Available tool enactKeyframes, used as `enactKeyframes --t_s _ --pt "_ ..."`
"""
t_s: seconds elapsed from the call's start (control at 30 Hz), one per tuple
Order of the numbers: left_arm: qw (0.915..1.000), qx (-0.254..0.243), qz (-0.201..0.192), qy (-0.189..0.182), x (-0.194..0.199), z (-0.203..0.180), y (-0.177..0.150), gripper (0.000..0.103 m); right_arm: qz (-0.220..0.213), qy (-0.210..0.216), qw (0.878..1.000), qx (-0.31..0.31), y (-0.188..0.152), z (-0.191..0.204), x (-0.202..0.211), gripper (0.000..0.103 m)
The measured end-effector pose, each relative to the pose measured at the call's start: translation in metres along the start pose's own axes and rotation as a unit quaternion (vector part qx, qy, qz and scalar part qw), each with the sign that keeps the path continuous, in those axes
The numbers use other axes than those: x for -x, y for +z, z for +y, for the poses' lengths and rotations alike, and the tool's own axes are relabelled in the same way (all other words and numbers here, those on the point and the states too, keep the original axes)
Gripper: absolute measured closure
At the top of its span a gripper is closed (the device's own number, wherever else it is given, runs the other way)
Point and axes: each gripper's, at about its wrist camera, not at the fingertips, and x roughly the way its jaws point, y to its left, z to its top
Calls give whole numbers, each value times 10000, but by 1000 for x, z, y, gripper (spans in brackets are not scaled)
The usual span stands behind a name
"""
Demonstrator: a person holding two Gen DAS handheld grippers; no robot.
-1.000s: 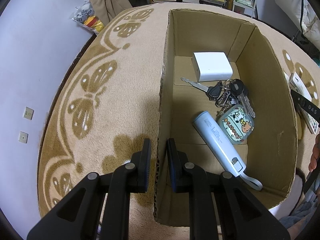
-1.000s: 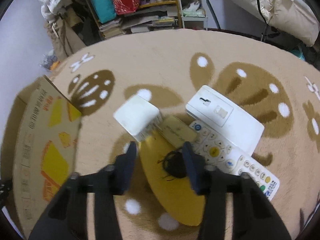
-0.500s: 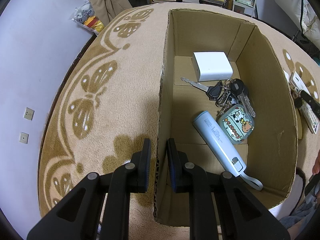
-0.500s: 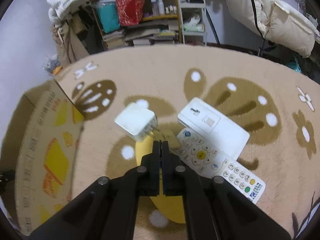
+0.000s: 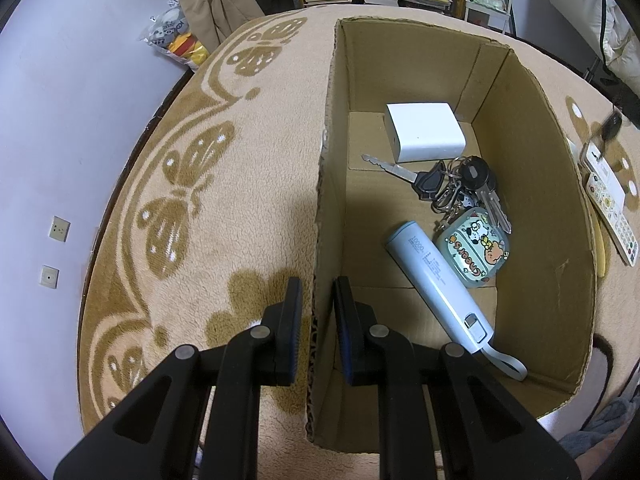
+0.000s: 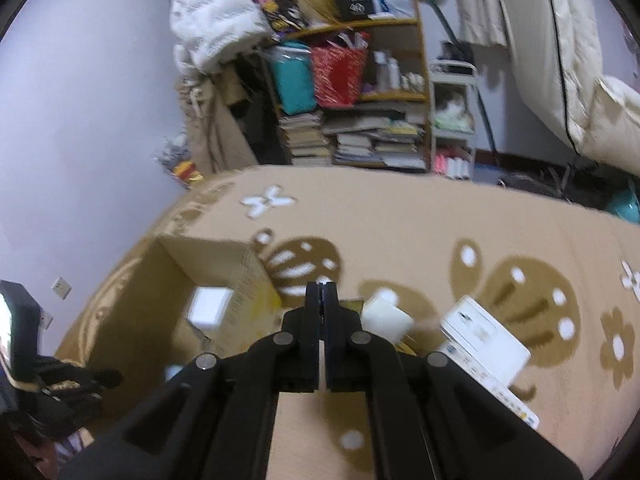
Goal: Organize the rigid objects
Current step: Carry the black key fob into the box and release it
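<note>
**Gripping the box wall, lifting clear of the rug**

Straddling the cardboard box's [image 5: 326,184] left wall, the left gripper [image 5: 316,300] pinches it narrowly. Only this view shows the contents: white charger [image 5: 424,132], keys [image 5: 452,184], blue power bank [image 5: 436,276], cartoon case [image 5: 472,248]. The right wrist view alone shows the right gripper [image 6: 322,300] pressed shut; whether it holds anything, I cannot tell. A white cube [image 6: 386,318], white box [image 6: 486,338] and remote [image 6: 496,392] lie on the rug [image 6: 400,232].
</note>
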Motion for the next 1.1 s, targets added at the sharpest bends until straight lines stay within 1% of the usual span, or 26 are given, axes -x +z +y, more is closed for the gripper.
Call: enactKeyframes --t_s 0.13,0.27,0.4,0.5,0.6,0.7,0.87,1.03,1.1 --pt "10000 10 2 -13 0 0 0 87 -122 211 9996 148 12 23 4 100" --pt "10000 18 5 -21 0 0 0 87 -160 412 9985 318 16 49 4 100" --pt "10000 21 7 -24 0 0 0 87 -113 529 9973 503 8 70 1 100" --pt "10000 23 8 -30 0 0 0 87 10 578 9964 623 -2 84 -8 100" --pt "10000 23 7 -38 0 0 0 87 99 660 9954 691 -12 91 -13 100" --pt "10000 21 8 -38 0 0 0 87 232 671 9946 755 -21 97 -21 100" --pt "10000 28 8 -47 0 0 0 87 470 555 9941 806 -31 102 -38 99" --pt "10000 35 17 -68 0 0 1 87 702 469 9937 735 -38 98 -49 99" --pt "10000 33 16 -69 0 1 1 87 718 405 9939 735 -39 96 -50 99"
